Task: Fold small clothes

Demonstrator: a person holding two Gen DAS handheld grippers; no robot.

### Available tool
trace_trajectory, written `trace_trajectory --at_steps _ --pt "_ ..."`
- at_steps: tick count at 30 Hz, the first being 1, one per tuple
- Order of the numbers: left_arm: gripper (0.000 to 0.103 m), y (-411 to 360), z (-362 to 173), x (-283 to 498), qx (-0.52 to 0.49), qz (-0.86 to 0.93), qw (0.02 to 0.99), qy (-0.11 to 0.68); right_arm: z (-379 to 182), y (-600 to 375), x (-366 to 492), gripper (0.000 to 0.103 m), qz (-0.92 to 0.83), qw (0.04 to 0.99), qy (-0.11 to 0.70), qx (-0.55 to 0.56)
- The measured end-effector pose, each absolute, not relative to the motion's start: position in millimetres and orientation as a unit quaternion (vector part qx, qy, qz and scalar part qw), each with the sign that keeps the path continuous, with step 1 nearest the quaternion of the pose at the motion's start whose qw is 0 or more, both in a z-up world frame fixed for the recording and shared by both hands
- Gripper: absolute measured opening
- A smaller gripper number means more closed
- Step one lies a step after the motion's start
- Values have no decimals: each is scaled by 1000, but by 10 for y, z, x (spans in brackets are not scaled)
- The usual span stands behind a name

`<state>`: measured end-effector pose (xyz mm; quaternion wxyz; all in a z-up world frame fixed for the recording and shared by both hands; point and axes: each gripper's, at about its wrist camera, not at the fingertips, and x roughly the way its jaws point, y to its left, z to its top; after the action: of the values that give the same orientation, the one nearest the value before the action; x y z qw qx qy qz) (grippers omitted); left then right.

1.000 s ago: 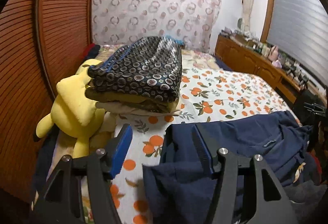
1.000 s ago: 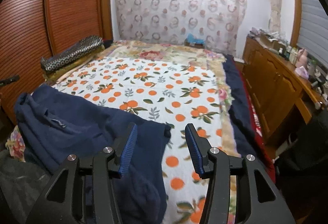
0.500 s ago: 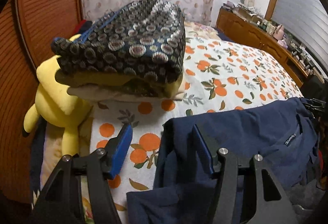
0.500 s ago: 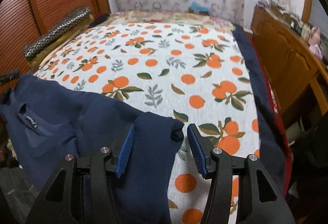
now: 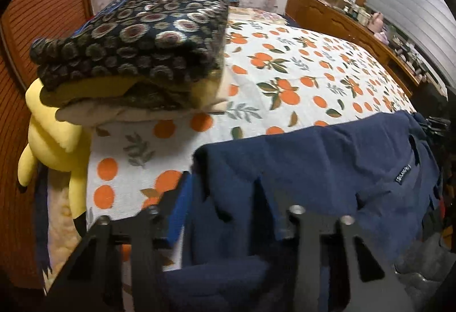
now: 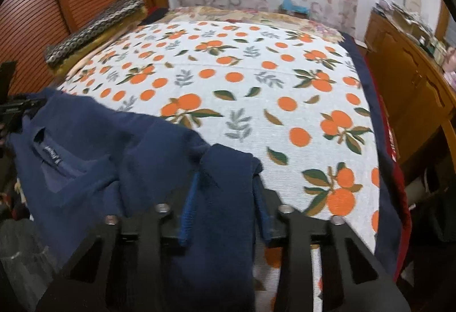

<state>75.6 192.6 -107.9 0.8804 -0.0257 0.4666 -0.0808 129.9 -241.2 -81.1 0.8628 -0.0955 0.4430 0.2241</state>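
A navy blue garment (image 5: pixel 327 163) with a small label at its neck lies spread along the near edge of the bed. In the left wrist view my left gripper (image 5: pixel 219 198) straddles one end of it. Its jaws are closing with the cloth between them, and the blue pads (image 5: pixel 178 212) still stand apart. In the right wrist view the same garment (image 6: pixel 85 146) stretches left. My right gripper (image 6: pixel 225 198) is over its sleeve end (image 6: pixel 228 175). Its jaws are closing on either side of that flat strip of cloth, which is not pinched.
The bed sheet (image 6: pixel 242 83) is white with orange fruit print. A folded stack of patterned bedding (image 5: pixel 142 49) and a yellow plush toy (image 5: pixel 54 138) sit at the left by the wooden wardrobe. A wooden dresser (image 6: pixel 404 78) with clutter runs along the right side.
Both grippers have come down and forward onto the garment's two ends. Their jaws have narrowed around the navy cloth, and the garment now lies stretched flatter between them.
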Motion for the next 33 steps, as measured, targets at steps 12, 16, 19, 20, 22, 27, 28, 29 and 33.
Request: trace_trajectory --at_steps 12,16,19,20,22,27,28,29,33 --pt "4 1853 -68 76 -43 -97 941 321 -104 -2521 757 10 224 915 331 -53" --pt "4 1901 388 -216 -49 -105 958 262 375 -2578 457 9 222 935 274 -47" --pt "4 1919 706 -357 -50 -111 967 226 709 -2596 265 9 229 943 238 -46" --pt "4 1931 788 -390 -49 -112 968 217 798 -2598 224 9 230 945 228 -48" --pt "4 1962 945 -465 -41 -113 972 201 1017 -2602 138 9 232 949 206 -53" --pt "4 1973 1321 -567 -16 -111 980 165 1483 -2657 -39 9 232 959 154 -61" --pt "4 1976 1401 -596 -12 -112 981 158 1561 -2671 -71 9 232 960 145 -62" --pt "4 1969 1454 -623 -7 -111 982 151 1650 -2681 -104 9 230 962 135 -65" --pt "4 1976 1662 -677 10 -106 986 129 1896 -2735 -213 9 229 966 106 -64"
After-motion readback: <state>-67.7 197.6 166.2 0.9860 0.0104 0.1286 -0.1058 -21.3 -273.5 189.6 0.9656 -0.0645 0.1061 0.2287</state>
